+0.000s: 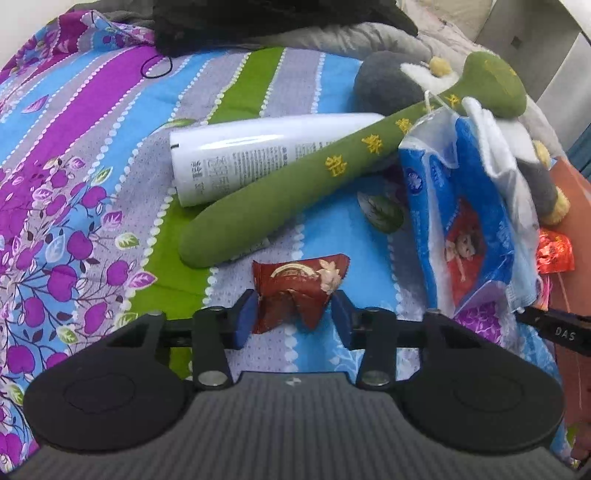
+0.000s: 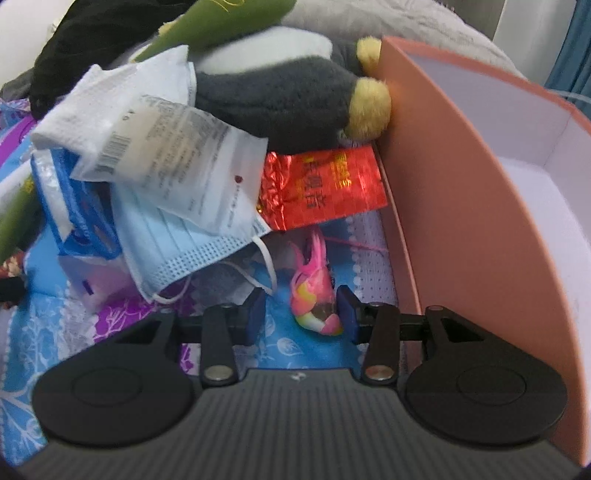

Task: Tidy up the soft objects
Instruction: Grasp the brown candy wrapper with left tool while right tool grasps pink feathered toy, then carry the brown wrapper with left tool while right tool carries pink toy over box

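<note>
On a flowered bedsheet [image 1: 74, 166] lie a long green plush stick [image 1: 295, 177], a grey penguin plush [image 1: 384, 81], a blue tissue pack [image 1: 458, 221] and a white tube [image 1: 251, 155]. My left gripper [image 1: 291, 317] is open, its jaws either side of a brown snack packet [image 1: 295, 291]. My right gripper [image 2: 301, 314] is open around a small pink fish toy [image 2: 314, 291], which touches the right pad. In the right wrist view the penguin plush [image 2: 280, 99] lies above a red foil packet [image 2: 325, 184], a blue face mask [image 2: 170, 240] and a white wrapper [image 2: 166, 147].
An open pink box [image 2: 461, 206] with a white inside stands right of my right gripper. Dark clothing [image 1: 229, 26] and a grey blanket [image 1: 332, 37] lie at the far side of the bed. A black hair tie [image 1: 157, 66] lies on the sheet.
</note>
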A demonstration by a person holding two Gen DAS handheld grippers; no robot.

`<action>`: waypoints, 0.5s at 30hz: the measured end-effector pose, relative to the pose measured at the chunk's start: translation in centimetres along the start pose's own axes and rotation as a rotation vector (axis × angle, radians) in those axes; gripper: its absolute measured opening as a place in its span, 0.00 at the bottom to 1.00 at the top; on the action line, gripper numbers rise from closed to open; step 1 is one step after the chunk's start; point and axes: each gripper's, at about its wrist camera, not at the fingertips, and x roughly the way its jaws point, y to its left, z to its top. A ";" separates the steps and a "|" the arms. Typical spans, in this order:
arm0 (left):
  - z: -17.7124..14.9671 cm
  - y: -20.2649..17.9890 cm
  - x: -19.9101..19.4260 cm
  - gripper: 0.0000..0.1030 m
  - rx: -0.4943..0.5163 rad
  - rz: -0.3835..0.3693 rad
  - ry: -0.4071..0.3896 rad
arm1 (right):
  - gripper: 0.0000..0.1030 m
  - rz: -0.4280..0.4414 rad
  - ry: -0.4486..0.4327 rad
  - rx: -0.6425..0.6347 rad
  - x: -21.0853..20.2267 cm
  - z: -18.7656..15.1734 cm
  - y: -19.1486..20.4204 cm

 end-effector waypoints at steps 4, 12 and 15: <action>0.0 0.0 -0.4 0.40 -0.006 -0.010 -0.008 | 0.30 0.008 -0.014 -0.007 -0.7 0.0 -0.1; -1.1 -0.2 -2.3 0.39 -0.034 -0.046 -0.021 | 0.30 0.032 -0.018 -0.003 -3.3 -1.3 0.0; -1.8 -0.5 -3.5 0.39 -0.036 -0.060 -0.024 | 0.30 0.045 -0.019 0.004 -4.3 -2.0 -0.1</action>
